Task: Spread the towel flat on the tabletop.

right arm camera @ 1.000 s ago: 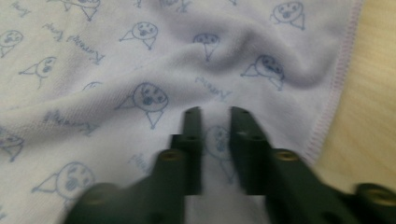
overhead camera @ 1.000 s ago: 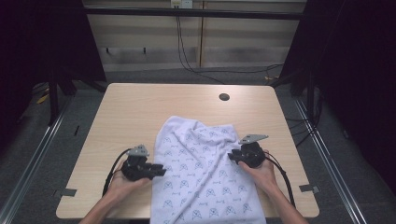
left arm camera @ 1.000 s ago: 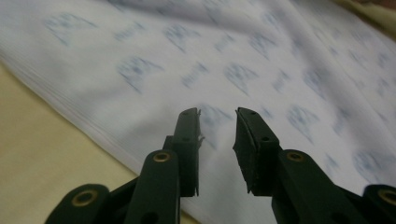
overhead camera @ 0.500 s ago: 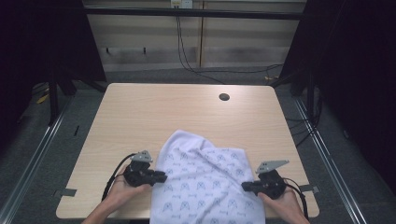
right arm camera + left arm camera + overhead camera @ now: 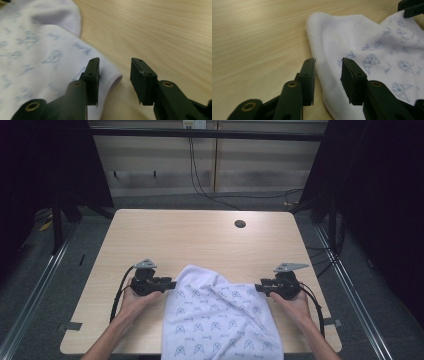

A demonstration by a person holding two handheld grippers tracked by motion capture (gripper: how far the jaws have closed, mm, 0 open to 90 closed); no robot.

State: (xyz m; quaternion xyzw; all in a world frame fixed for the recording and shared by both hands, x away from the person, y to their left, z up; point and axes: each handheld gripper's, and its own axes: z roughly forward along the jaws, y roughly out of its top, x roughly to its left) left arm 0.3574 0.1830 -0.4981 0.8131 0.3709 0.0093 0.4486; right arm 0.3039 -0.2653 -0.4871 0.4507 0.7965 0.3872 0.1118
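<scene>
A white cloth (image 5: 220, 315) with a blue print lies rumpled on the near part of the wooden table (image 5: 200, 240) and hangs over its front edge. My left gripper (image 5: 171, 284) lies at the cloth's left edge, held by a hand. Its jaws have just been opening. In the left gripper view the cloth (image 5: 362, 42) has its hem under the gap of my left gripper (image 5: 328, 68), unpressed. My right gripper (image 5: 260, 288) points at the cloth's right corner and has just been opening too. That corner (image 5: 110, 75) lies below my right gripper (image 5: 115, 67), and the pads are off it.
A round dark hole (image 5: 240, 224) sits in the table's far right part. The bare wood stretches behind the cloth. Black frame posts and dark curtains stand to both sides. Cables (image 5: 200, 175) run across the floor beyond the far edge.
Both grippers dragged the cloth toward the near edge, with the right one swinging out to the right. Since then both have shifted farther from the person and now stand open.
</scene>
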